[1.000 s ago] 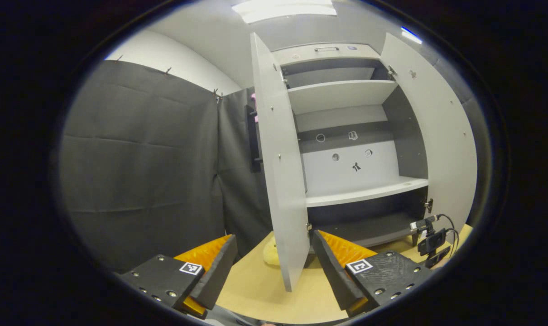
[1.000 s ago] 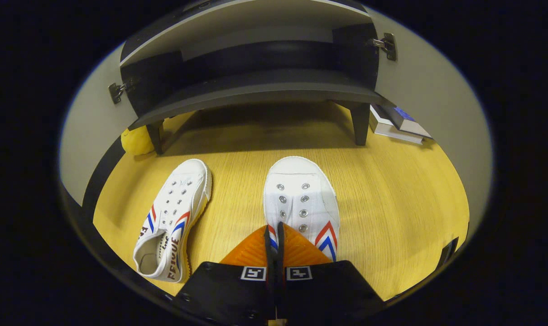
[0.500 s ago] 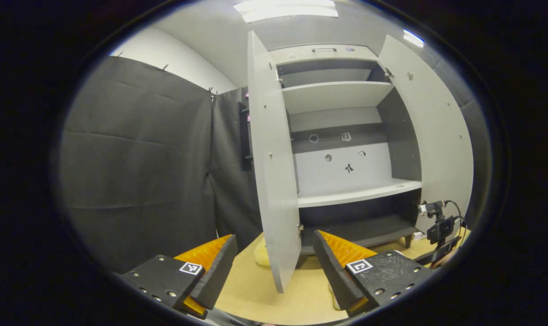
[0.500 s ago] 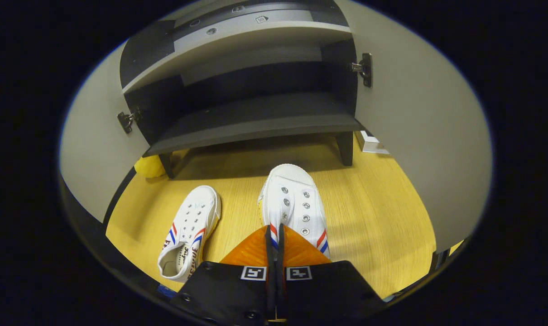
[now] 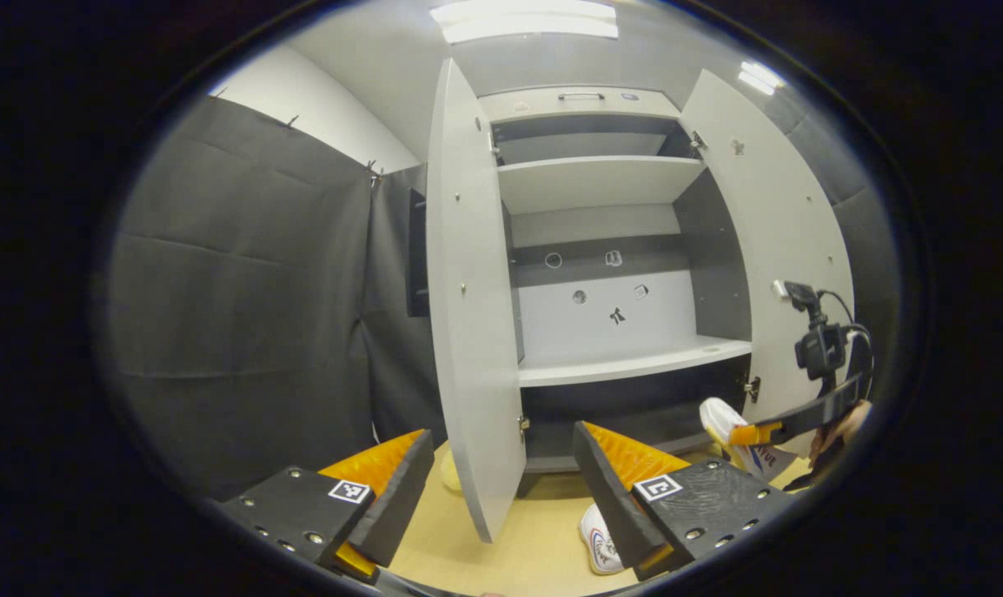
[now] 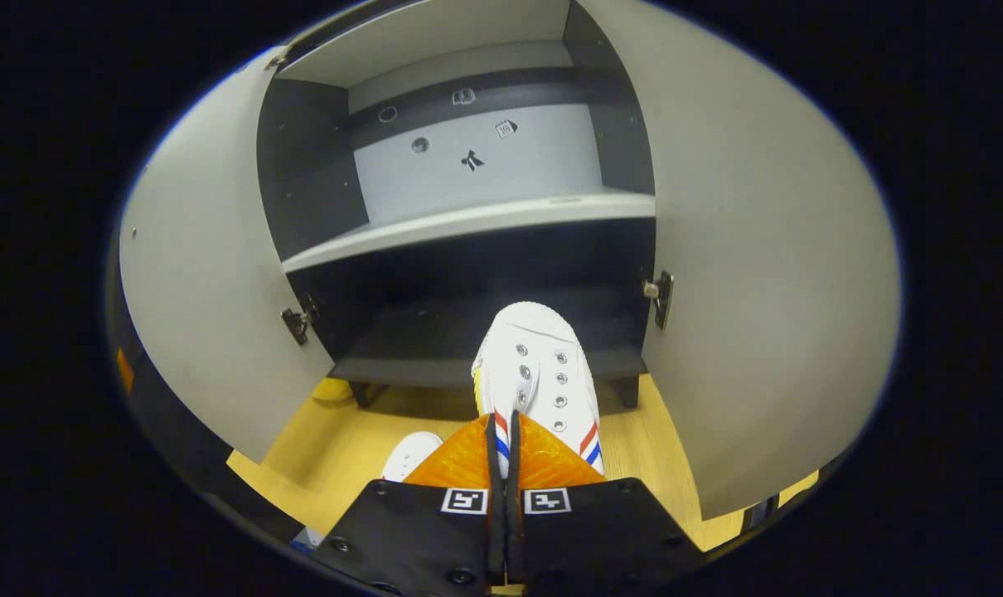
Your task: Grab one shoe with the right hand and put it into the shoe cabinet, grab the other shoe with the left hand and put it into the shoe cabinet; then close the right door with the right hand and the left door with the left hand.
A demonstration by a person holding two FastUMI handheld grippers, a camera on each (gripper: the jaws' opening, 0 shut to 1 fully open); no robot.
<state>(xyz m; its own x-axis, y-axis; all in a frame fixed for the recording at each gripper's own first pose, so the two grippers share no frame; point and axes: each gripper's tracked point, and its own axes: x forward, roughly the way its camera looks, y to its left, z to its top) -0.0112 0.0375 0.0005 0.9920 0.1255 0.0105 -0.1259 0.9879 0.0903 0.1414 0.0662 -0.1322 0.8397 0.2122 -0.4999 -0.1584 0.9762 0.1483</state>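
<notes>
My right gripper [image 6: 501,431] is shut on the heel edge of a white shoe [image 6: 535,373] with red and blue stripes, held off the floor with its toe toward the dark bottom shelf [image 6: 435,332] of the shoe cabinet. In the left gripper view that gripper [image 5: 746,433] and its shoe [image 5: 721,414] hang in front of the cabinet's lower right. The other white shoe [image 6: 410,454] lies on the wooden floor, its toe also peeking out as the other shoe [image 5: 597,543] beside my fingers. My left gripper [image 5: 501,489] stands open and holds nothing. Both cabinet doors, left door [image 5: 464,332] and right door [image 5: 787,257], are wide open.
Grey shelves [image 5: 626,365] sit above the bottom compartment. A yellow object [image 6: 331,390] lies on the floor by the cabinet's left leg. Black cloth [image 5: 244,332] covers the wall left of the cabinet. A hand [image 5: 837,427] holds the right gripper at the far right.
My right gripper has lifted the shoe off the floor and raised it toward the cabinet's bottom shelf. The left gripper view has shifted so the cabinet sits farther left; the left gripper stays open.
</notes>
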